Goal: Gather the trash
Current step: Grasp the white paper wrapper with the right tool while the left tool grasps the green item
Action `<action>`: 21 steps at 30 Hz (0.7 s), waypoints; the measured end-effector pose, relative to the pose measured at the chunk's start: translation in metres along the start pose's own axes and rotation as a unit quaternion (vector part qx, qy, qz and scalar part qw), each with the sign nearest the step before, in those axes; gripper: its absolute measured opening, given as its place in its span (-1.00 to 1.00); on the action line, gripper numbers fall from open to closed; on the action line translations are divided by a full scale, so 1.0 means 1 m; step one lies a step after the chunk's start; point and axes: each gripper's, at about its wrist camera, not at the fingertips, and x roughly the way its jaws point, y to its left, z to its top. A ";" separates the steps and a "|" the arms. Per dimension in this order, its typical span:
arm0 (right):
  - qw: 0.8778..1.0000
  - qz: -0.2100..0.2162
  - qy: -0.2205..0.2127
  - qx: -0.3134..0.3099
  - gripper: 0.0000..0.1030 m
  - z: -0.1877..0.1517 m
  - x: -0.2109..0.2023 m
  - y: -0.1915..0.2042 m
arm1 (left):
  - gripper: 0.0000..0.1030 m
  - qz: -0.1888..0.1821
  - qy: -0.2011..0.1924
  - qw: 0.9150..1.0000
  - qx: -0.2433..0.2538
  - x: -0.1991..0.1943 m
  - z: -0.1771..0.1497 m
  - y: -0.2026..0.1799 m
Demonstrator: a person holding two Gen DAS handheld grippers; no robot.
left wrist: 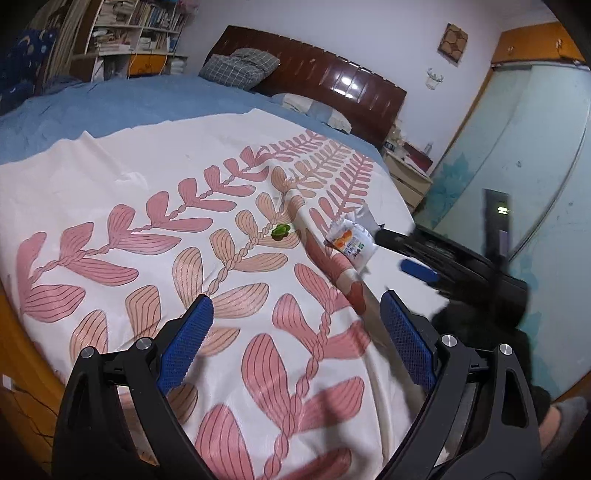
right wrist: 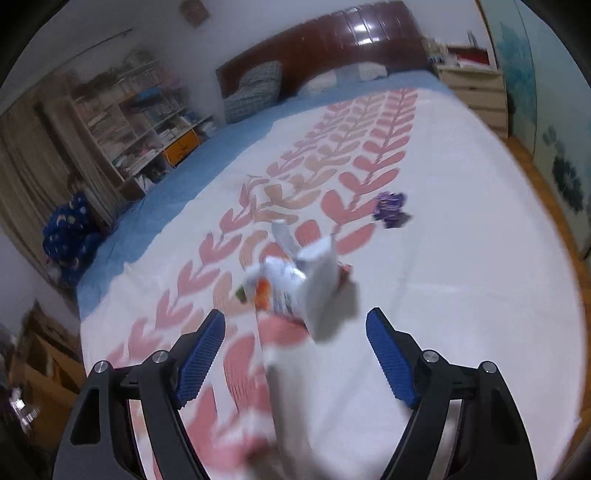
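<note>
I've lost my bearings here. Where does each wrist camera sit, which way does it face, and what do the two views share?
Left wrist: on the left gripper, above the bed's foot, facing the headboard; jaws open; the right gripper shows by the white wrapper.
Right wrist: on the right gripper, close over the wrapper, facing the headboard; jaws open.
Shared: wrapper, leaf-print sheet, headboard, bookshelf.

Even indoor light, we see glare on the glossy headboard (left wrist: pixel 332 79), motion blur smearing our right view's white wrapper (right wrist: pixel 295 288), fisheye bending and dark corners.
</note>
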 end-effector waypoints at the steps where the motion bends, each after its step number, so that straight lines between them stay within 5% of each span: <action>1: 1.000 0.006 0.007 0.017 0.49 0.003 0.012 -0.004 | 0.76 -0.002 0.004 1.000 -0.004 0.004 0.002 0.001; 4: 0.999 0.027 0.024 0.038 0.00 0.007 0.037 -0.011 | 0.76 -0.010 0.010 1.000 -0.013 0.012 0.007 0.000; 5: 0.998 0.032 0.026 0.037 -0.35 0.006 0.041 -0.012 | 0.76 -0.012 0.011 1.000 -0.014 0.014 0.009 -0.001; 8: 0.999 0.043 0.008 0.030 -0.72 0.002 0.029 -0.013 | 0.76 -0.013 0.010 1.000 -0.015 0.020 0.015 -0.003; 13: 0.997 0.070 -0.013 0.005 -0.79 -0.010 -0.019 -0.017 | 0.76 -0.005 0.018 1.000 -0.016 0.044 0.024 -0.004; 21: 0.998 0.050 -0.037 -0.016 -0.79 -0.072 -0.127 -0.050 | 0.76 0.023 0.034 0.999 -0.008 0.113 0.058 -0.002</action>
